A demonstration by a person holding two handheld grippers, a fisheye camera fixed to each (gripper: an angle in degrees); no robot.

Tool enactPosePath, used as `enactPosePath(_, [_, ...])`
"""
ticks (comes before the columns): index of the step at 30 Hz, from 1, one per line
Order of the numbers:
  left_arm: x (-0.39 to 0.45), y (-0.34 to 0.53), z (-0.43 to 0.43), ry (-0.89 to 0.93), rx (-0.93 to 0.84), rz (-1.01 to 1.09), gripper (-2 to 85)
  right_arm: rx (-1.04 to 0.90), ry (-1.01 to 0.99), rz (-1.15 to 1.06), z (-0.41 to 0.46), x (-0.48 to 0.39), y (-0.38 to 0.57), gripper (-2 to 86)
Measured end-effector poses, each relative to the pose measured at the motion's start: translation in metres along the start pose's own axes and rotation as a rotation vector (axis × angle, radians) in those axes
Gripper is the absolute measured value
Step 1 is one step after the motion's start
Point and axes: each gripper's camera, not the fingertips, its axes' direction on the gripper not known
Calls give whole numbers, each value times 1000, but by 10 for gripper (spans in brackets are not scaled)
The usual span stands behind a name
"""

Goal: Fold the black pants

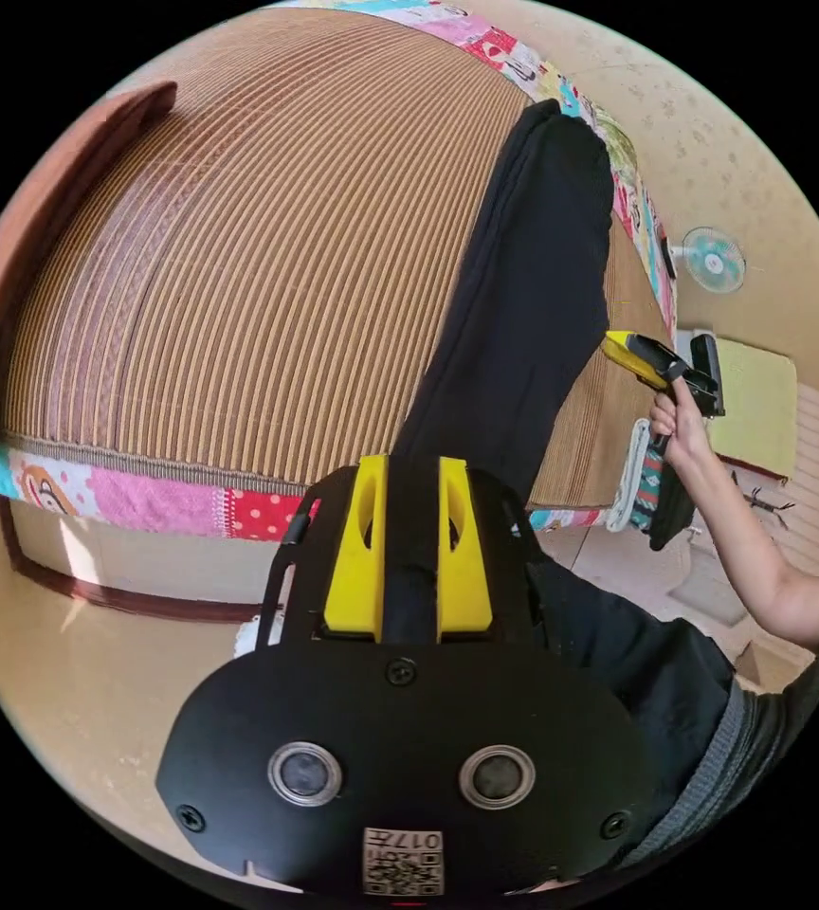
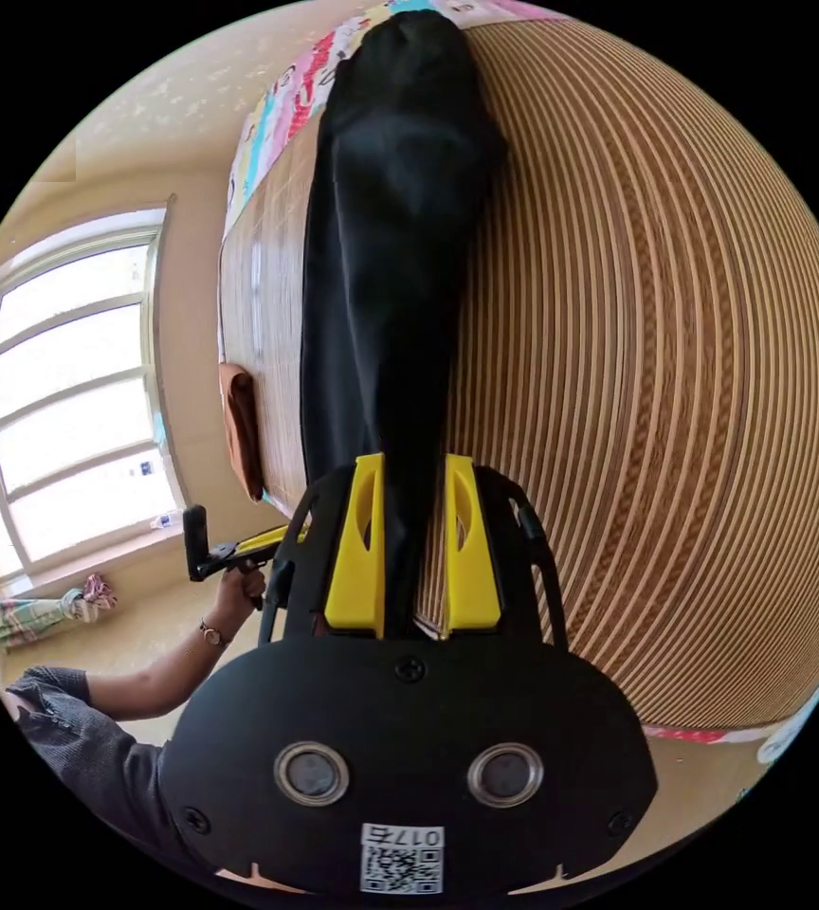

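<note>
Both grippers' fingers (image 1: pixel 409 559) (image 2: pixel 412 559) pinch black pants (image 1: pixel 523 313) on a striped mat (image 1: pixel 239 284); a window (image 2: pixel 68 417), seemingly, beyond.

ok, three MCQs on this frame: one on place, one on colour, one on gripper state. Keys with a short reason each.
1. Where do the black pants lie?
A. stretched over the striped mat on the bed
B. on the floor
C. on the windowsill

2. What colour are the gripper jaws?
A. red
B. yellow
C. white

3. What is the state of the left gripper?
A. open, holding nothing
B. shut on a towel
C. shut on the black pants

Key: 1 A, the pants run lengthwise across the mat. 2 B, both jaws of each gripper are yellow. 3 C, black cloth sits pinched between its jaws; the right gripper grips the pants the same way.
</note>
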Motion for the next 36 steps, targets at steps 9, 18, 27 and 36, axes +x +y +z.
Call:
enactPosePath(9, [30, -26, 10, -133, -260, 230, 20, -61, -77, 160, 85, 2, 83, 99])
enactPosePath(18, [9, 8, -46, 556, -203, 374, 1, 7, -141, 228, 68, 1, 108, 92])
enactPosePath(27, [-31, 4, 17, 88, -297, 96, 5, -25, -183, 294, 95, 29, 121, 82])
enactPosePath(36, [7, -3, 7, -32, -378, 282, 5, 175, -92, 240, 47, 21, 75, 83])
